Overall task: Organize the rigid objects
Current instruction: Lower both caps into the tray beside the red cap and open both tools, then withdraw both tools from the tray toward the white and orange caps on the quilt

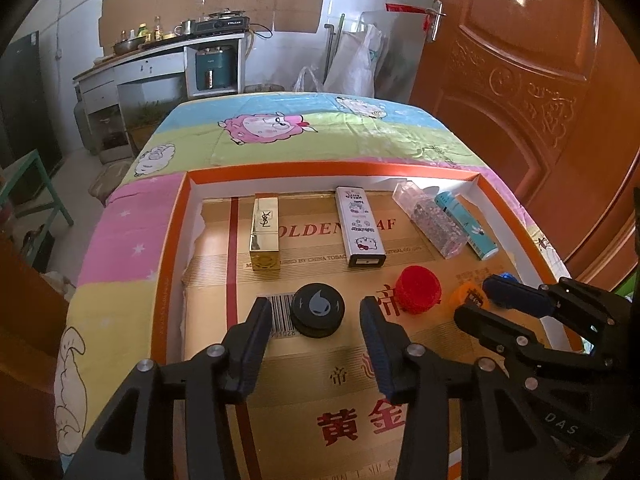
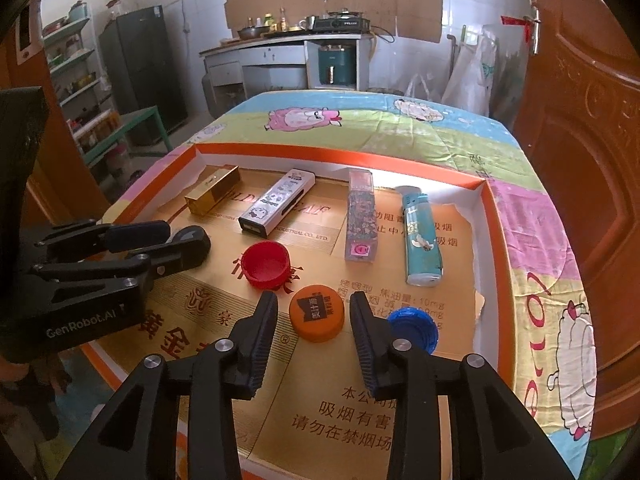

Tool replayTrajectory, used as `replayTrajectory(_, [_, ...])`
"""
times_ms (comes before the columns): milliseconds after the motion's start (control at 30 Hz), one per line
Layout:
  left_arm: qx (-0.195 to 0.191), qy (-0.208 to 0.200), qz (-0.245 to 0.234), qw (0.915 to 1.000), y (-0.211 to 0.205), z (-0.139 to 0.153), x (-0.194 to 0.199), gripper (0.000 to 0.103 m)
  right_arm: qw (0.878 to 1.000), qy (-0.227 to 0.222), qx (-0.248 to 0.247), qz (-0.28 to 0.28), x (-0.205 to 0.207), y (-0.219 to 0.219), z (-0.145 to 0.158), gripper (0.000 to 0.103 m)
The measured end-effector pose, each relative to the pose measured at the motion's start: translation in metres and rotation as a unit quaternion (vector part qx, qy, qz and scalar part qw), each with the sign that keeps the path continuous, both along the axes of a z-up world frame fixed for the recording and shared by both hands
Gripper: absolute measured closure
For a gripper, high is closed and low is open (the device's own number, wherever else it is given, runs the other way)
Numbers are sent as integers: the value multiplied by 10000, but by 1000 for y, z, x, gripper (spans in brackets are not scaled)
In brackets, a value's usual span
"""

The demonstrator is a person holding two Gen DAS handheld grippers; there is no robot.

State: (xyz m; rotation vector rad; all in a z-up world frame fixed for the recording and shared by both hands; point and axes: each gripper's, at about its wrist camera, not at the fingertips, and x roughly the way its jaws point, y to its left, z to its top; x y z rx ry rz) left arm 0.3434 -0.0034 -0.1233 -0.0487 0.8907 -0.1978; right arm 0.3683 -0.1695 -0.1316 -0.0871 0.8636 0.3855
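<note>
A shallow orange-rimmed box tray (image 1: 320, 170) holds everything. My left gripper (image 1: 316, 312) is open astride a black cap (image 1: 317, 314), with a gap on each side. My right gripper (image 2: 314, 304) is open around an orange cap (image 2: 316, 312) and its pads do not touch it. A red cap (image 2: 266, 266) lies between the two, and a blue cap (image 2: 414, 328) sits just right of the right finger. Along the far row lie a gold box (image 1: 264, 236), a white cartoon-printed case (image 1: 362, 226), a clear glitter box (image 1: 430, 220) and a teal lighter (image 1: 466, 226).
The tray rests on a table under a cartoon-sheep cloth (image 1: 280, 128). A carved wooden door (image 1: 520, 80) stands close on the right. Beyond the table are a kitchen counter (image 1: 160, 56) and a green stool (image 1: 36, 184) at the left.
</note>
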Motion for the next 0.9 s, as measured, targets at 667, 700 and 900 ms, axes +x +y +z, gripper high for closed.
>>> replayTrajectory(667, [27,-238,-20,9997,-4,28,-32,57,9998,-132,119,-83,-32,-6,26,64])
replayTrajectory(700, [33,-244,-24,9997,-4,30,-35,57,9998,-144,126,-85,-35,-7,28,64])
replayTrajectory(900, [30,-321,-15,9995,-2,40,-54,57,9996,-215,134,-88,-55,-6,36,64])
